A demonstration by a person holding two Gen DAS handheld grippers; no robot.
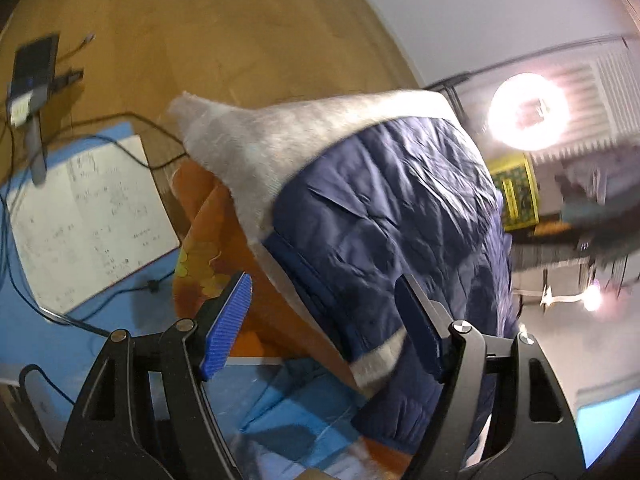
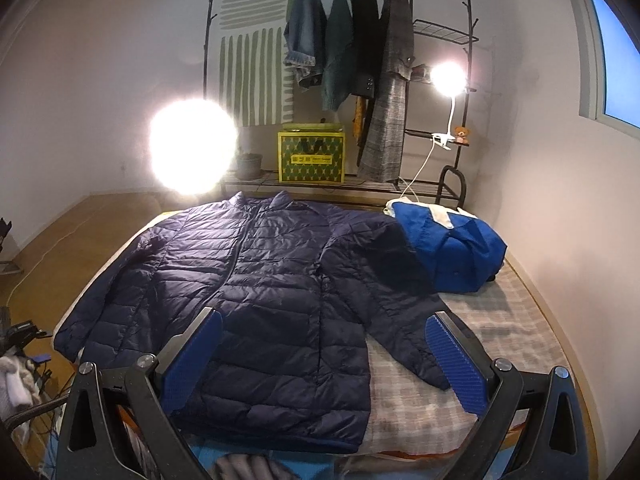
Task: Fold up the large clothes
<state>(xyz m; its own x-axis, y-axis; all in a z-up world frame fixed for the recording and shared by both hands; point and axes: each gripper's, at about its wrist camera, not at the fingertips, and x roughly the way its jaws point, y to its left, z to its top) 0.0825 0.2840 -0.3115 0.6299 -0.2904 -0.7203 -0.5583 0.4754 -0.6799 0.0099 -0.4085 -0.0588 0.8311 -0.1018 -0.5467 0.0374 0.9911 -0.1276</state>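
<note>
Your navy quilted puffer jacket point(image 2: 256, 280) lies spread flat, front up, on the bed with the pale checked cover point(image 2: 500, 320), its long axis running from the collar at the far edge of the bed to the hem at the near edge, sleeves angled outward. Your right gripper point(image 2: 324, 364) hovers over the hem, fingers point(image 2: 192, 360) released and wide, the jacket's lower right side between and beyond them, untouched. Your left gripper point(image 1: 324, 320) is tilted, fingers point(image 1: 228, 320) spread and grasping nothing, pointing at the jacket's edge draped with the grey cover off the bed's side.
</note>
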